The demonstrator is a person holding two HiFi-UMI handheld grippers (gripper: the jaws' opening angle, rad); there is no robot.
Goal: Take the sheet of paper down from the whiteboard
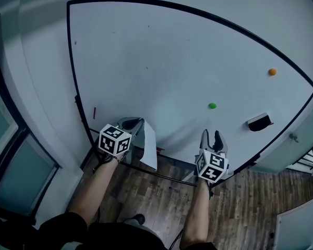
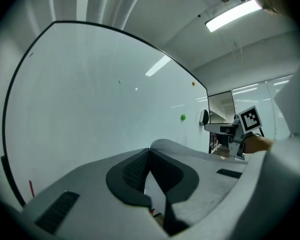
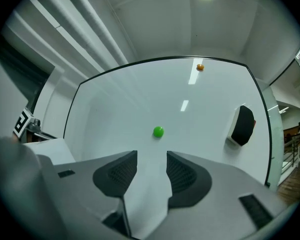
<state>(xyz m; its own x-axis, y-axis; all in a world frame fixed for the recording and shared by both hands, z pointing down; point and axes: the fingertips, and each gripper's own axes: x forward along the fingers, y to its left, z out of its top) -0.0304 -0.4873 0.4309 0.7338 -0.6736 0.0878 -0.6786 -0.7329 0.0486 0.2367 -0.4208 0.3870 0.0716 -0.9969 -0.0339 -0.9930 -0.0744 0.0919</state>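
The paper (image 1: 149, 146) is a thin, flat white sheet off the glossy whiteboard (image 1: 172, 61), pinched in the left claw (image 1: 135, 123) down by the board's black bottom edge. The right claw (image 1: 211, 138) is spread and empty, facing bare board with a round green magnet (image 3: 158, 131). In the left gripper view the ribbed pads (image 2: 135, 171) hide most of the sheet.
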